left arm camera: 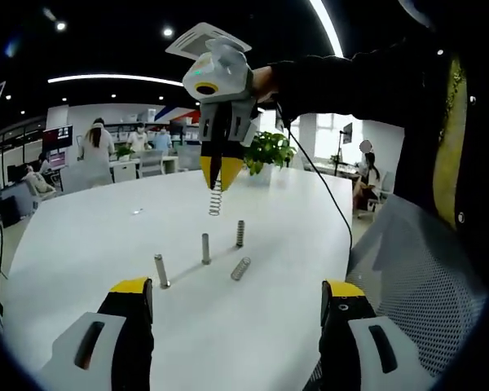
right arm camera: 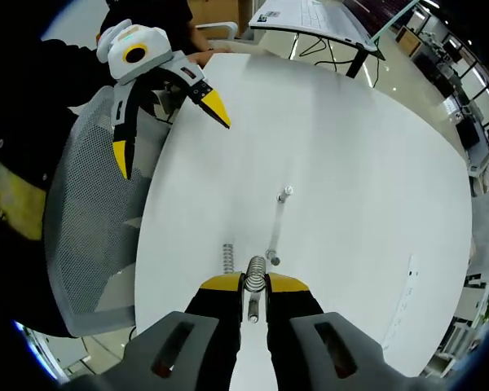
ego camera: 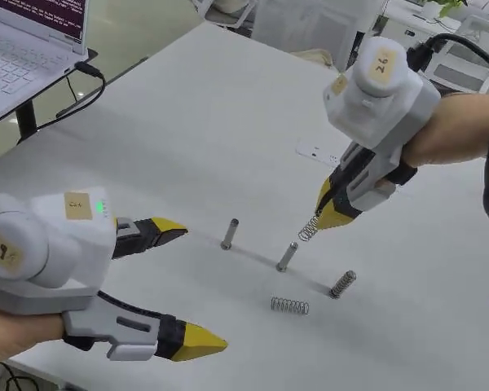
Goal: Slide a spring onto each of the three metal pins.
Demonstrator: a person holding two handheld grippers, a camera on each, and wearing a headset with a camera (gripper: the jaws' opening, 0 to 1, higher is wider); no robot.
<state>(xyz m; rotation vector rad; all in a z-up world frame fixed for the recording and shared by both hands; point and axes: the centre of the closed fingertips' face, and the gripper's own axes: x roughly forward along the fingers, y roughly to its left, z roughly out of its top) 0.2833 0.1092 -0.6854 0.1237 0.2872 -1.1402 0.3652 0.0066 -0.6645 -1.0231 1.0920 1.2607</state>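
Across the middle of a smooth, matte white table (ego camera: 187,122), three short metal pins: round, polished, upright, in a loose row, apart from one another. Left pin (ego camera: 229,234) and middle pin (ego camera: 287,257) bare. Right pin (ego camera: 342,284) sleeved by a fine wire spring coiled round its shaft. Just in front of the row, flat on the table, a loose spring (ego camera: 289,305), long axis roughly along the row, clear of the pins.

Above the middle pin, the right gripper (ego camera: 330,213): white plastic body, black fingers, yellow wedge tips, clamped on the upper end of a held spring (ego camera: 309,229). Hangs below the tips, long axis close to vertical in the left gripper view, slanting down toward the middle pin in the head view. Lower end near the pin's top, a little to one side, not yet over it. Seen end-on between the jaws in the right gripper view.

Nearer the person, the left gripper (ego camera: 200,285), of the same white, black and yellow build. Jaws spread wide, grasping nothing, aimed at the row and well short of it.

Plenty of bare table on every side of the pins, with the far edge well beyond them. Off at the far left, a laptop (ego camera: 24,41) with a black cable (ego camera: 81,94) trailing from its side. Behind the right gripper, a small flat label (ego camera: 318,152) on the table. Against the table's edge in the right gripper view, a grey mesh chair (right arm camera: 90,244).
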